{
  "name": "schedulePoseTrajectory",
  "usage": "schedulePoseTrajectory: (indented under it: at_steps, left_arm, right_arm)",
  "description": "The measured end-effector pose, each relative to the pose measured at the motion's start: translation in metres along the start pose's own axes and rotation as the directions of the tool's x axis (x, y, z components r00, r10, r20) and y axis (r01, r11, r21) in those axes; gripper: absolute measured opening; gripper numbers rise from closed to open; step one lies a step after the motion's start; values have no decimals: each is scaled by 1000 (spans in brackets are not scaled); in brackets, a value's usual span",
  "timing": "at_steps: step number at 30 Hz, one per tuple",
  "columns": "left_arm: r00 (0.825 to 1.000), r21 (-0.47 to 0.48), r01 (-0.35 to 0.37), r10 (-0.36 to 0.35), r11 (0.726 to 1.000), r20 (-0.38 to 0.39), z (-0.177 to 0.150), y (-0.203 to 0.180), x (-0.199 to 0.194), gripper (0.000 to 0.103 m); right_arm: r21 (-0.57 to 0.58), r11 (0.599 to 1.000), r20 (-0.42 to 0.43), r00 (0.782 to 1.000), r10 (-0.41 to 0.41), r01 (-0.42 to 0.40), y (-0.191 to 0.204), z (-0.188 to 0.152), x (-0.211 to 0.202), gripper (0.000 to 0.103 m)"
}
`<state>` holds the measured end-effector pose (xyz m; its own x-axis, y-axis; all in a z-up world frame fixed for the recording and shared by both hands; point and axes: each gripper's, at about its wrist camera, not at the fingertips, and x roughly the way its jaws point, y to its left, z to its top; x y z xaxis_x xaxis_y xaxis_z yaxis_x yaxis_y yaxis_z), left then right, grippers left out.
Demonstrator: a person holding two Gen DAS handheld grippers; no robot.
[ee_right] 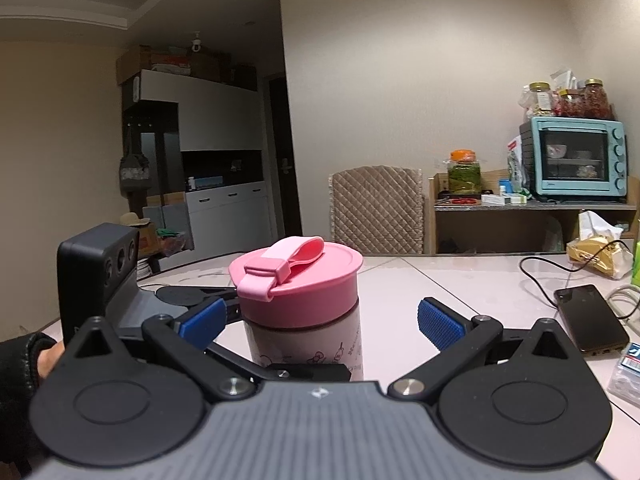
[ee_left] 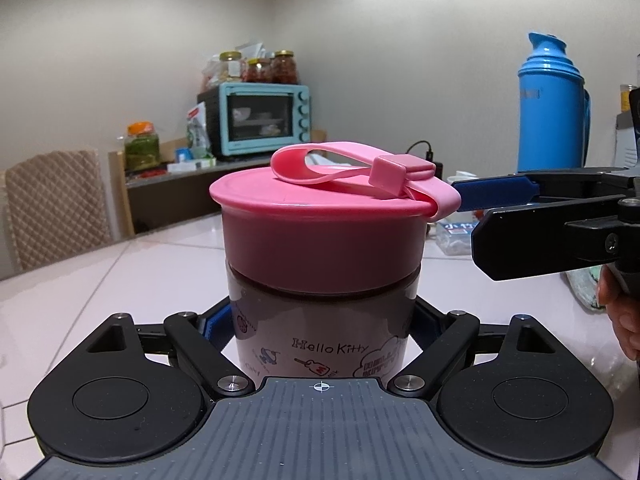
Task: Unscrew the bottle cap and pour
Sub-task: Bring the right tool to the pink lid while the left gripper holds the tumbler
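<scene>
The bottle [ee_left: 320, 320] stands on the surface [ee_left: 120, 280], and the left gripper [ee_left: 320, 322] squeezes its body tight. The right gripper [ee_right: 320, 320] waits with fingers [ee_right: 440, 322] apart beside the cap [ee_right: 298, 284]. Next I think it must close on the cap and twist.

Soft, dim indoor light fills both views, warm on the walls, with no hard shadows. The glossy table [ee_left: 120, 264] throws pale glare. Fisheye bending curves the edges and darkens the corners. The pink cap [ee_left: 320, 216] looks sharp, its side in shade; the far cabinet [ee_right: 192, 140] sits murky and grainy.
</scene>
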<state>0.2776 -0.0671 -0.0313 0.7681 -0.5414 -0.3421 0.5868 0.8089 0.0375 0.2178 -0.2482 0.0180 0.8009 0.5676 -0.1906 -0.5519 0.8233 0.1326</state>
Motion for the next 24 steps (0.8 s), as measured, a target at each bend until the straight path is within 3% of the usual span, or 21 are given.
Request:
schedulePoseTrajectory:
  at_steps: [14,24]
  left_arm:
    - [997,-36,-73,73,997,8,-10,14,-36,90]
    - [997,-61,-70,71,996,3,-18,18,-33,90]
  right_arm:
    - [-45,995,-17,996,84,-85,35,3,10,103]
    - [-47,996,-29,997,78,-80,50,3,17,103]
